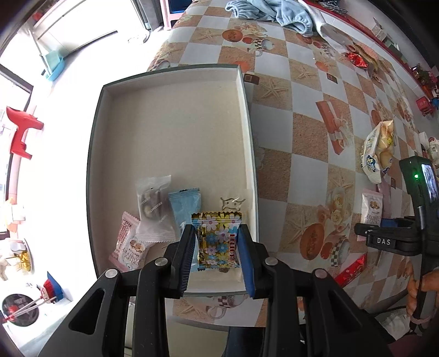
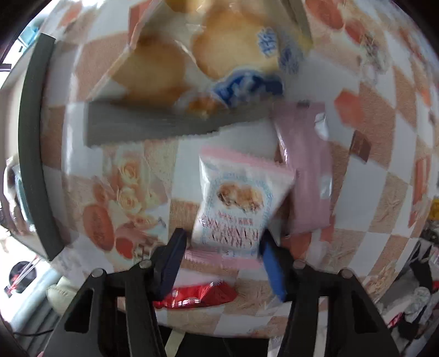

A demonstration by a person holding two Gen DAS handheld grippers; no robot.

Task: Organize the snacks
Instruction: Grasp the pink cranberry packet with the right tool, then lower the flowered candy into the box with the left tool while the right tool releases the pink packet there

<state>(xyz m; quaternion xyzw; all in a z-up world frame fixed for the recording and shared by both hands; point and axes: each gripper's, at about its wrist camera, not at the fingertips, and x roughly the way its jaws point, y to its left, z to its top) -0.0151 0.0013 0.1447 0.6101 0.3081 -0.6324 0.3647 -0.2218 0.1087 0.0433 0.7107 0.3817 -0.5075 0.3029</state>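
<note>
In the left wrist view my left gripper (image 1: 218, 247) is shut on a gold flowered snack packet (image 1: 218, 239), held over the near right corner of a shallow white box (image 1: 175, 82). In the box lie a pink packet (image 1: 129, 244), a clear packet (image 1: 153, 208) and a light blue packet (image 1: 185, 204). In the right wrist view, which is blurred, my right gripper (image 2: 223, 255) is open, its fingers on either side of a white-and-pink snack packet (image 2: 236, 203) on the table. The right gripper also shows at the right of the left wrist view (image 1: 389, 239).
A mauve packet (image 2: 304, 175), a large bag of round cakes (image 2: 197, 60) and a red packet (image 2: 197, 296) lie around the right gripper. The box's dark wall (image 2: 35, 148) stands to its left. A blue cloth (image 1: 274, 13) and more snacks (image 1: 356, 59) lie far across the patterned tablecloth.
</note>
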